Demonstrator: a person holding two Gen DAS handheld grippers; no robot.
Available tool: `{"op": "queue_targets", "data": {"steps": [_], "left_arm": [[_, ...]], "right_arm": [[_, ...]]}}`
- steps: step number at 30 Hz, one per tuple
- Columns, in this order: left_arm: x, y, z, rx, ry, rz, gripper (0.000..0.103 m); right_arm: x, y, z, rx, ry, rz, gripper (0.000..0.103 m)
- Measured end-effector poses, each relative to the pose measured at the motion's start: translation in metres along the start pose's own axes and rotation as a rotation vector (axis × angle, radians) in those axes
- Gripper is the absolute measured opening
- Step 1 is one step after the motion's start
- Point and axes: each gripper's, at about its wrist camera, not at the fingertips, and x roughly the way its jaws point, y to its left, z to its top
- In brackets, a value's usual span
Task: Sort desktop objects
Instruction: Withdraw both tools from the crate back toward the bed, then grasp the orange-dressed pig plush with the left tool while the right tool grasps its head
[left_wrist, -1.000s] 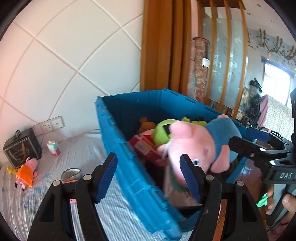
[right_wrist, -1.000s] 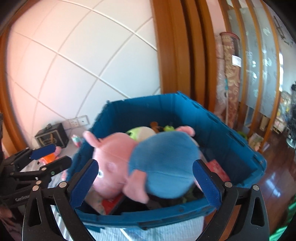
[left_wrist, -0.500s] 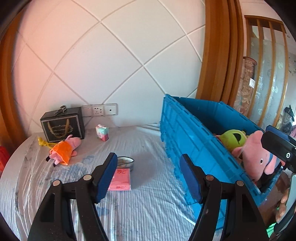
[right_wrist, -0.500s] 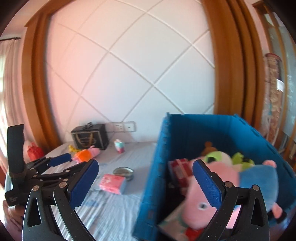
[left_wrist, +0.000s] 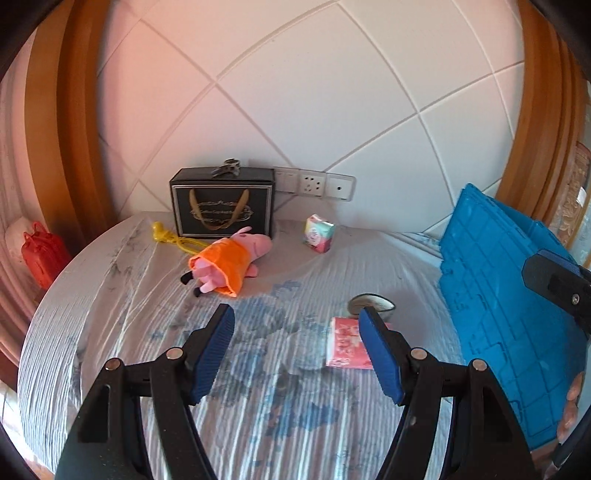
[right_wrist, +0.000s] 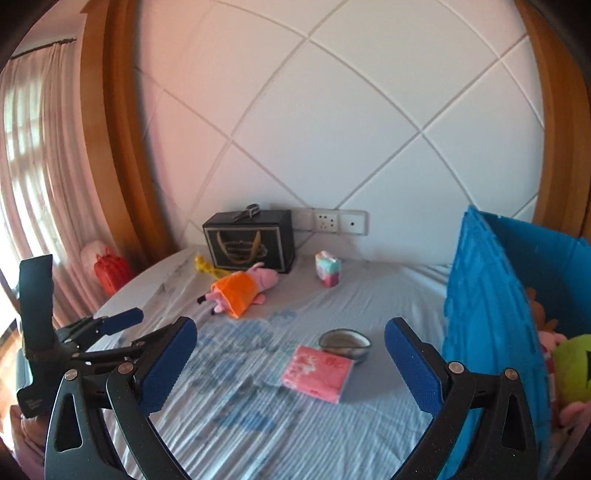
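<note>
Left gripper (left_wrist: 295, 354) and right gripper (right_wrist: 290, 362), jaws wide and empty, above striped table (left_wrist: 258, 424) bearing pink tissue packet (right_wrist: 317, 373), beside blue plastic crate (right_wrist: 487, 332).

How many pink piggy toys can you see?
2: a pink plush pig in an orange dress lying by the black gift bag, and one peeking inside the blue plastic crate. More may be hidden.

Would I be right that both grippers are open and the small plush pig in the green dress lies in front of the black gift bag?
Not quite: the plush pig's dress is orange, as the left wrist view shows. It does lie before the black gift bag, and both grippers are open.
</note>
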Motion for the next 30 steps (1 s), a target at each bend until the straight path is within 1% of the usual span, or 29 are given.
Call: {"op": "queue_targets", "data": {"steps": [5, 7, 9, 11, 14, 15, 20, 23, 25, 26, 27, 29, 30], "left_arm": [[0.049, 0.063, 0.006, -0.082, 0.055, 0.090, 0.069], [0.076, 0.087, 0.007, -0.123, 0.092, 0.135, 0.069], [0.103, 0.107, 0.008, -0.148, 0.120, 0.158, 0.069], [0.133, 0.123, 0.009, -0.171, 0.151, 0.162, 0.069], [0.180, 0.136, 0.011, -0.192, 0.206, 0.157, 0.069], [0.197, 0.138, 0.012, -0.211, 0.217, 0.172, 0.069], [0.284, 0.142, 0.012, -0.212, 0.291, 0.145, 0.069], [0.330, 0.143, 0.006, -0.198, 0.341, 0.127, 0.069], [0.352, 0.145, 0.000, -0.157, 0.367, 0.165, 0.069], [0.358, 0.150, -0.002, -0.134, 0.369, 0.205, 0.069], [0.361, 0.157, -0.004, -0.118, 0.368, 0.225, 0.069], [0.360, 0.178, -0.007, -0.122, 0.365, 0.243, 0.070], [0.359, 0.191, -0.008, -0.119, 0.366, 0.291, 0.070]], "right_arm": [[0.082, 0.021, 0.017, -0.014, 0.093, 0.028, 0.103], [0.120, 0.027, 0.023, -0.021, 0.136, 0.040, 0.103], [0.159, 0.030, 0.027, -0.029, 0.182, 0.057, 0.103], [0.199, 0.032, 0.029, -0.035, 0.230, 0.066, 0.103], [0.260, 0.030, 0.028, -0.036, 0.303, 0.070, 0.103], [0.281, 0.028, 0.027, -0.035, 0.322, 0.071, 0.103], [0.360, 0.016, 0.017, -0.036, 0.400, 0.063, 0.103], [0.395, 0.010, 0.012, -0.037, 0.436, 0.052, 0.103], [0.416, 0.007, 0.011, -0.033, 0.454, 0.061, 0.103], [0.425, 0.008, 0.010, -0.031, 0.462, 0.068, 0.103], [0.436, 0.008, 0.010, -0.029, 0.470, 0.077, 0.103], [0.453, 0.012, 0.010, -0.033, 0.487, 0.089, 0.103], [0.461, 0.014, 0.009, -0.037, 0.493, 0.098, 0.103]]}}
